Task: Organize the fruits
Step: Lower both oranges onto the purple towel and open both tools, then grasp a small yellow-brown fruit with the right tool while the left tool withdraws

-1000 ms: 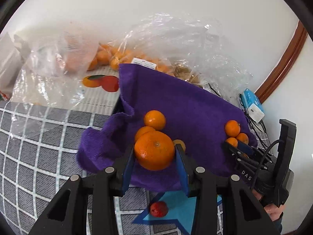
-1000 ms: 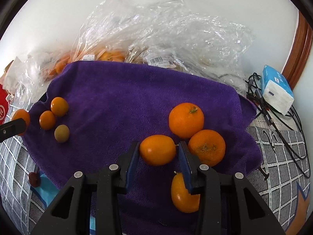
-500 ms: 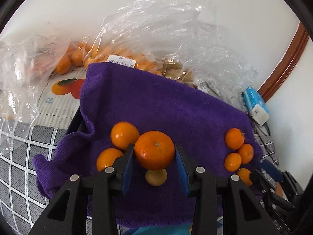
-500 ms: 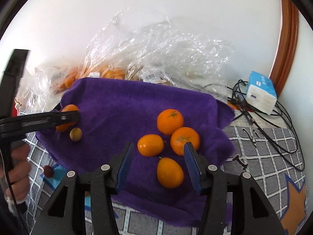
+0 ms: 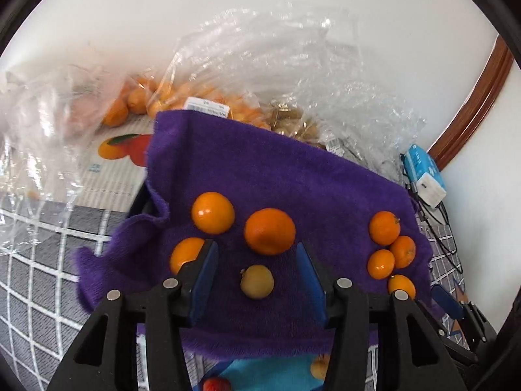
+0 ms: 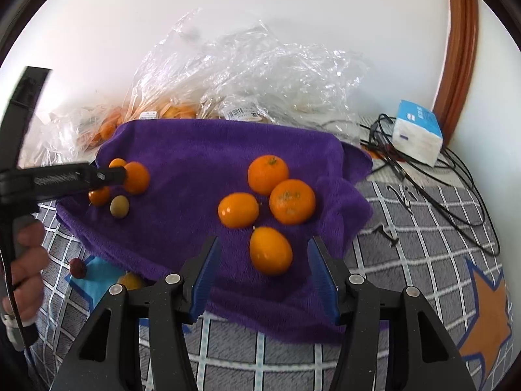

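Purple towelling point(image 5: 293, 179) spreads across the grey checked cover point(image 6: 423, 244), and on it the fruit now lies in two clusters, one at each side. Behind it, crumpled clear bags point(image 6: 247, 75) hold more oranges against the white wall.

On the right side, four oranges point(image 6: 286, 200) sit touching or just beside one another; the right gripper point(image 6: 263, 273) hangs over the nearest with its jaws spread wide and nothing between them, having let go of the oval one it clamped a second ago and pulled back.

On the left side, a large mandarin point(image 5: 269, 231) rests on the cloth beside two smaller oranges point(image 5: 212, 212) and a pale yellow-green fruit point(image 5: 257, 281). Half a second ago that mandarin was pinched in the left gripper point(image 5: 257, 270); now those jaws stand well open and empty, the mandarin just ahead of the tips.

Both hands look free for another piece. Off the towel, a small red fruit point(image 6: 78, 267) and a yellow one point(image 6: 130, 282) lie near the blue patch point(image 6: 92, 282), seemingly unsorted.
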A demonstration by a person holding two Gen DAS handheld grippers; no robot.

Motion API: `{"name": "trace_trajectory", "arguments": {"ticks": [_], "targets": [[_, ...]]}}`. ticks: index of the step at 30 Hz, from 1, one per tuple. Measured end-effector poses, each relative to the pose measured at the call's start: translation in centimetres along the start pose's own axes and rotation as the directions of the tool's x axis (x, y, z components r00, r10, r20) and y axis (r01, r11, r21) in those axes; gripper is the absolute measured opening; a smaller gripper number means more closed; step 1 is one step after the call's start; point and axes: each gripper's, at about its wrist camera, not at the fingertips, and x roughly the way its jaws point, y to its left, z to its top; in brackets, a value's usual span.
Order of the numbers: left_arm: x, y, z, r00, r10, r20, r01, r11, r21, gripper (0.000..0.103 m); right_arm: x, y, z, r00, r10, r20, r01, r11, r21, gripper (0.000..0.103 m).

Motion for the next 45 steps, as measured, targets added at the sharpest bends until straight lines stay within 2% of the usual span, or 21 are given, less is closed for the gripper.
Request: {"name": "trace_trajectory", "arguments": {"ticks": [8, 12, 15, 19, 25, 27, 31, 39, 45], "targets": [[-6.1, 4.0, -2.9, 0.996, 0.027, 0.085, -0.023, 0.998, -0.051, 0.050, -1.8, 1.2, -1.3, 1.000, 0.010, -0.012, -0.009, 0.997, 0.070, 0.056], [-8.0, 6.7, -4.9, 0.992, 0.054, 0.111, -0.044, 0.994, -0.097, 0.050, -2.3, 3.1, -2.0, 0.999, 0.031, -0.022, -0.030, 0.998, 0.050, 0.056], [-8.6, 8.7, -6.3, 0.996, 0.045, 0.073, -0.035, 0.992, -0.125, 0.050, -2.2, 4.8, -2.4, 0.998, 0.057, -0.036, -0.056, 0.998, 0.029, 0.055], [-9.2, 10.8, -8.5, 0.994, 0.081, 0.067, -0.073, 0.990, -0.119, 0.050, -1.8, 7.2, -3.1, 0.993, 0.109, -0.051, -0.108, 0.994, 0.005, 0.055], [-9.2, 13.3, -10.5, 0.996, 0.086, 0.027, -0.081, 0.986, -0.146, 0.050, 0.2, 9.9, -3.9, 0.992, 0.093, -0.081, -0.097, 0.994, -0.052, 0.055], [-9.2, 13.6, -10.8, 0.996, 0.083, 0.020, -0.079, 0.986, -0.145, 0.050, 1.0, 10.3, -3.8, 0.991, 0.091, -0.095, -0.097, 0.994, -0.057, 0.051], [-8.9, 13.8, -11.3, 0.997, 0.074, -0.003, -0.074, 0.989, -0.126, 0.050, 2.1, 10.7, -3.9, 0.988, 0.089, -0.122, -0.096, 0.994, -0.046, 0.028], [-8.1, 12.7, -12.3, 0.998, 0.049, -0.038, -0.052, 0.996, -0.077, 0.050, 0.1, 9.5, -5.0, 0.994, 0.061, -0.086, -0.064, 0.998, -0.028, 0.028], [-8.5, 12.6, -12.8, 0.999, 0.046, -0.011, -0.046, 0.995, -0.085, 0.050, -1.9, 8.1, -6.3, 0.997, 0.025, -0.074, -0.026, 1.000, -0.011, 0.028]]}}
